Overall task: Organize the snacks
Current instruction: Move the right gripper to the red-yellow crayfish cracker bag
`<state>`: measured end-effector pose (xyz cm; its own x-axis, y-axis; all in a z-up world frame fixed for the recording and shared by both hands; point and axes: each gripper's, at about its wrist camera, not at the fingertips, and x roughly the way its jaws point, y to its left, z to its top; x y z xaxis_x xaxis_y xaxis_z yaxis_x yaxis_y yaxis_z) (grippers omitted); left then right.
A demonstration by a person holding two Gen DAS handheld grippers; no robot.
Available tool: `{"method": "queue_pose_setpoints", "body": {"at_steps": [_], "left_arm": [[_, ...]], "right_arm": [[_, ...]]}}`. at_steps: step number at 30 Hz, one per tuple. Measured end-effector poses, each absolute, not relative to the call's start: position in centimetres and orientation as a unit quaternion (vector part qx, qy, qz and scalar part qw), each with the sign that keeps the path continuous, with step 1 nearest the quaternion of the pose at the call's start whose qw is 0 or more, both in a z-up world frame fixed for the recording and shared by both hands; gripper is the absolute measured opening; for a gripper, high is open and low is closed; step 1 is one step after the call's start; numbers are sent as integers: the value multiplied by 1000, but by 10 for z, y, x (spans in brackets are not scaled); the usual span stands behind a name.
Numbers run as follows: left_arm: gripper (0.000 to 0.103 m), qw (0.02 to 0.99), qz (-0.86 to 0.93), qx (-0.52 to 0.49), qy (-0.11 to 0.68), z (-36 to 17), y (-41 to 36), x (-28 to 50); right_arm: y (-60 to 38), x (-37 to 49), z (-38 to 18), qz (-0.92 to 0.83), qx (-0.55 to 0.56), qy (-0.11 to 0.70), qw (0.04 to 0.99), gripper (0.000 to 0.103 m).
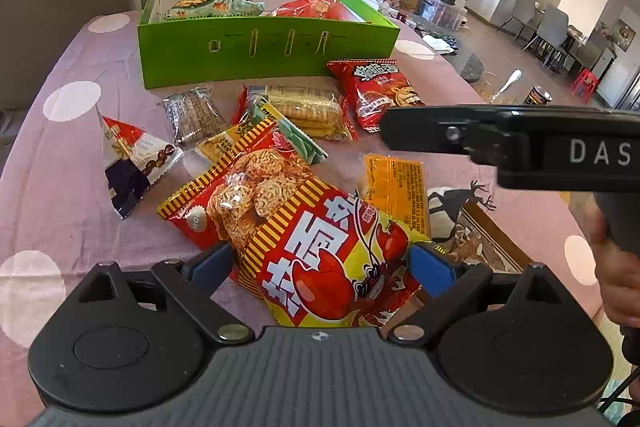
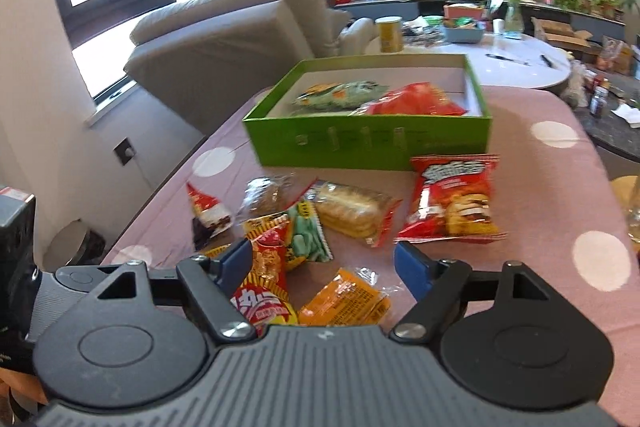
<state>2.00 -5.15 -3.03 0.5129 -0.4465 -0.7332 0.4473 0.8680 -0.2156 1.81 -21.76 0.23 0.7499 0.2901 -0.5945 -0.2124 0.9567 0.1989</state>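
A green box [image 1: 264, 47] at the table's far side holds a green snack bag [image 1: 216, 7] and a red bag [image 1: 316, 7]. Loose snacks lie in front of it. A big red-and-yellow noodle snack bag [image 1: 304, 235] lies between the open jaws of my left gripper [image 1: 320, 263]. My right gripper [image 2: 320, 263] is open above an orange packet [image 2: 344, 301] and the same noodle bag [image 2: 266, 287]. The right gripper's body [image 1: 520, 143] shows at the right of the left wrist view. A red chip bag [image 2: 454, 199] and a biscuit pack [image 2: 352, 211] lie farther off.
The table has a pink cloth with white dots [image 1: 72, 99]. A triangular packet [image 1: 128, 163], a dark clear packet [image 1: 196, 115] and a framed picture [image 1: 480, 239] lie on it. A sofa [image 2: 224, 43] stands at the left, a white round table [image 2: 500, 63] with clutter behind.
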Motion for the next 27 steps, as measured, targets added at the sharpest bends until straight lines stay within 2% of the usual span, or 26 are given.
{"method": "queue_pose_setpoints", "body": {"at_steps": [10,15,22,27], "left_arm": [[94,911,-191,27,364,-8,-2,23],[94,920,-138,4,366,-8,11,51],[94,916,-142,-12,376,-16,16,51],[94,914,-146,-8,379,-20,16,46]], "right_arm": [[-219,5,-4,157,46,349,923,83],[-174,-12,-17,176,-46,362,914,90],[-123,-19,-44,169,-200,344,902,98],[-155,-8,-46,90,-210,333,915,100]]}}
